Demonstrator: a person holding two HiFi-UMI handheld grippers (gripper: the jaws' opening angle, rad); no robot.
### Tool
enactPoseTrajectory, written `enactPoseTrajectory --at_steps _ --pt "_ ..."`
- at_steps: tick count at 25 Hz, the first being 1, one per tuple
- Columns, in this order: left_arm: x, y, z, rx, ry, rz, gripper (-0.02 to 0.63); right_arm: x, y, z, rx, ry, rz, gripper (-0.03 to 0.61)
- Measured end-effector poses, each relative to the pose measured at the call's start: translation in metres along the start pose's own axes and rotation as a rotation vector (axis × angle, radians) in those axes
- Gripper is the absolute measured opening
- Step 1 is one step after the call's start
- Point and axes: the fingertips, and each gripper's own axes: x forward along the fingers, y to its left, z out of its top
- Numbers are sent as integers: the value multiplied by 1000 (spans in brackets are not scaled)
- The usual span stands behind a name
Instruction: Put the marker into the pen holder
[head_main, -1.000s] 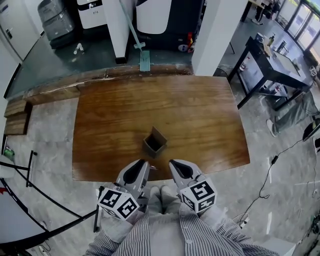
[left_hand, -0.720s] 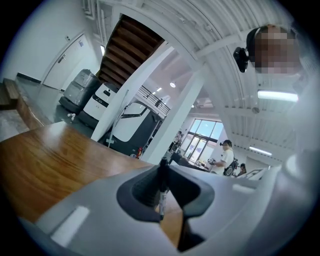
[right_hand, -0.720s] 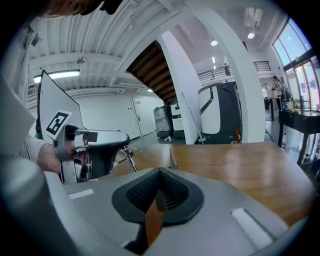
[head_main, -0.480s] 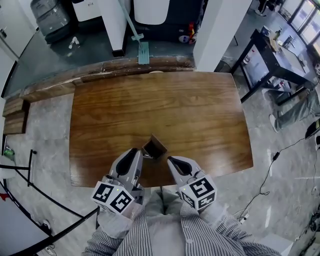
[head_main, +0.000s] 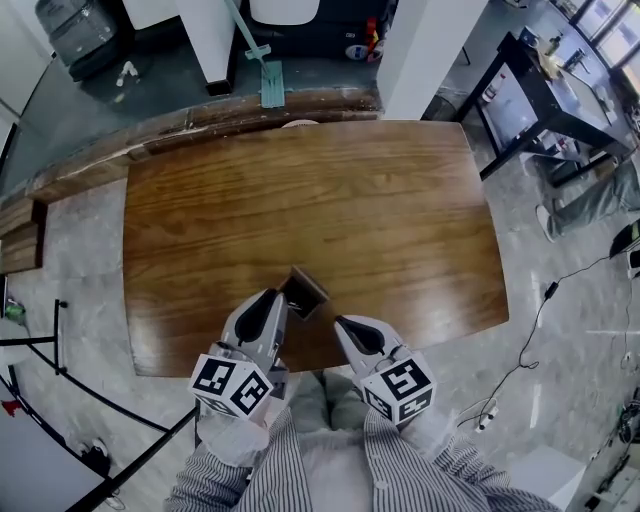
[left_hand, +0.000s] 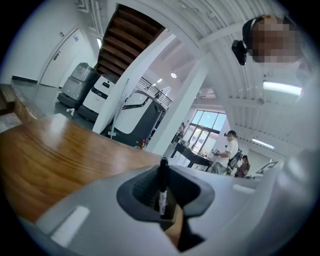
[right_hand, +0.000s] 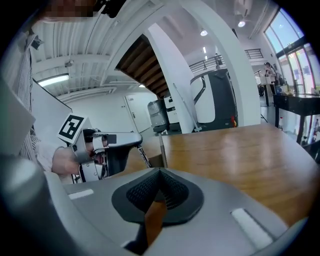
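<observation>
Gripping the marker (left_hand: 162, 187) upright between its jaws, the left hand-held gripper (head_main: 270, 305) hung just beside the pen holder (head_main: 306, 292).
The holder stood near the counter's (head_main: 400, 220) front edge, and the right hand-held gripper (head_main: 347, 328), jaws together on nothing, hovered near its other side.

One marker (left_hand: 162, 190), one pen holder (head_main: 303, 291)

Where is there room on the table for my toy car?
Almost the whole wooden table is bare: from the pen holder to the far edge, and both sides. It's crowded only at the near edge, where the left tool holds the marker by the holder, right tool alongside.
</observation>
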Motion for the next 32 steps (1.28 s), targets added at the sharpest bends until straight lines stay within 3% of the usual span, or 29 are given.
enactPoseTrajectory --at_steps 6,16,26,32 --pt "9 4 -22 24 33 7 48 5 -2 -17 37 22 1 -2" --pt "18 6 -50 130 75 33 48 19 -5 -19 61 7 23 0" --pt "19 10 -57 288 82 75 54 16 -3 -24 63 17 38 0" --pt "15 8 -53 317 55 96 54 13 -2 -28 74 23 49 0"
